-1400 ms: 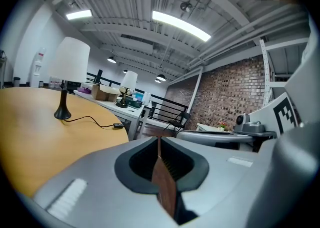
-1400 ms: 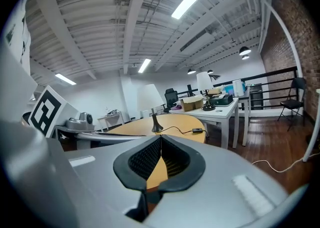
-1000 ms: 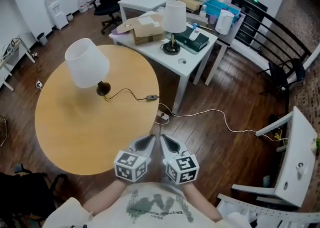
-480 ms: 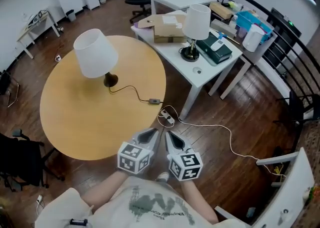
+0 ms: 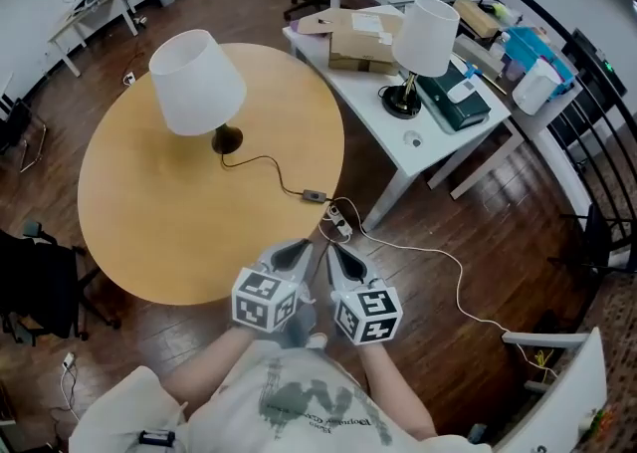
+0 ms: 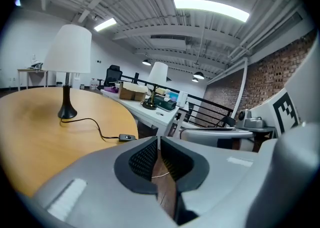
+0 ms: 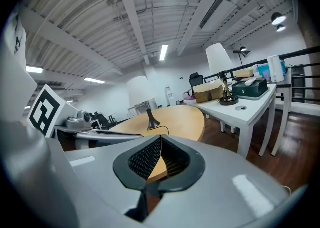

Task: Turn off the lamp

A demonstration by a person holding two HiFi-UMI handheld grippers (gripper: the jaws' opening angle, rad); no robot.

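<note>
A lamp with a white shade [image 5: 196,83] and a dark base [image 5: 227,139] stands on the round wooden table [image 5: 149,212]. Its black cord runs to an inline switch [image 5: 316,195] near the table's right edge. In the left gripper view the lamp [image 6: 67,51] stands at the left, and the switch [image 6: 128,137] lies just beyond the jaws. My left gripper [image 5: 299,252] and right gripper [image 5: 333,254] hang side by side off the table's near edge, short of the switch. Both are shut and hold nothing. The right gripper view shows the lamp [image 7: 142,91] past my right gripper [image 7: 161,142].
A white power strip [image 5: 341,225] lies on the wood floor under the switch, with a white cable trailing right. A white table [image 5: 453,157] at the right carries a second lamp [image 5: 426,38], a cardboard box [image 5: 363,43] and clutter. A railing runs along the far right.
The head view has swung and moved in. The round table and the cord switch now lie nearer to both grippers, which stay shut side by side.
</note>
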